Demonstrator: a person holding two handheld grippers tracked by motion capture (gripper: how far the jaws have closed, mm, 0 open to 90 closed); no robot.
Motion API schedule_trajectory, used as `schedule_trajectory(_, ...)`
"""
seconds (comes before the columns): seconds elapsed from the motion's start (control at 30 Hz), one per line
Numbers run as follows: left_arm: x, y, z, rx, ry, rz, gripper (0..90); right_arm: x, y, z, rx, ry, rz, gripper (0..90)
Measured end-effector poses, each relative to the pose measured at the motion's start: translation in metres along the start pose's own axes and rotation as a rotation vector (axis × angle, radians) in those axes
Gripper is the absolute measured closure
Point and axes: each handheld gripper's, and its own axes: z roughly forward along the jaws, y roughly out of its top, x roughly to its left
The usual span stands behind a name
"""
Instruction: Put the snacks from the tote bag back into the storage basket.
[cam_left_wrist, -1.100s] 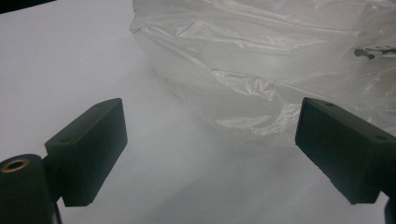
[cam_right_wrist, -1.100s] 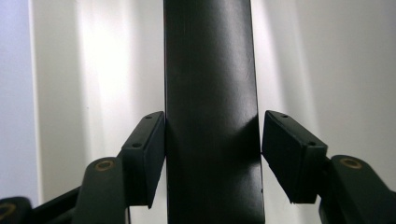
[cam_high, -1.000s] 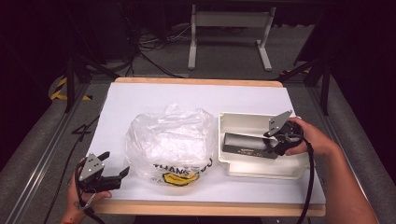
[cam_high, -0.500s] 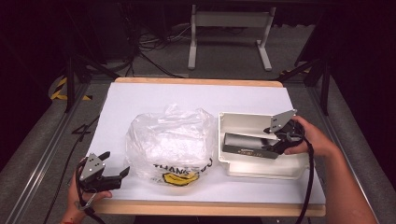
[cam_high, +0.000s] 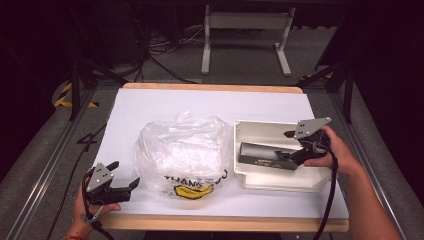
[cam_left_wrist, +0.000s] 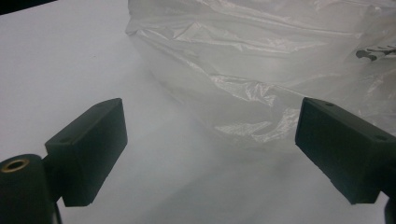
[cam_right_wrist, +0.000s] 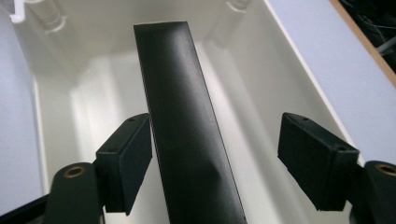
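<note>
In the white bin (cam_high: 260, 131), the black box (cam_high: 262, 156) lies lengthwise between the right claw's (cam_right_wrist: 215, 161) wide-open jaws.

Looks like a lab or test rig: white-topped wooden-edged table (cam_high: 150, 107) on dark grey floor, loose black cables (cam_high: 160, 55), yellow-black hazard tape (cam_high: 62, 95), white metal stand frame (cam_high: 245, 30) behind.

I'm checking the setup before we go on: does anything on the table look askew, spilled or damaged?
Nothing stands out. The bag lies crumpled but intact on the table, the black box lies inside the white bin, and nothing is spilled.
</note>
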Motion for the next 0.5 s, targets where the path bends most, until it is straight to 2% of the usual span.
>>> schedule_trajectory(0.1,0.000,0.000,0.000,0.001,-0.002,0.001,10.0,0.002,0.001,-0.002,-0.006,-0.013,0.006,25.9)
schedule_trajectory(0.3,0.001,0.000,0.000,-0.004,-0.002,-0.001,10.1,0.007,0.002,-0.009,-0.019,-0.069,0.042,24.9)
schedule_trajectory(0.37,0.001,0.001,0.000,-0.004,-0.001,0.001,10.0,0.009,0.002,-0.010,-0.023,-0.071,0.048,24.3)
schedule_trajectory(0.5,0.001,0.001,0.000,-0.004,-0.002,0.001,10.1,0.016,-0.001,-0.014,-0.024,-0.117,0.074,22.1)
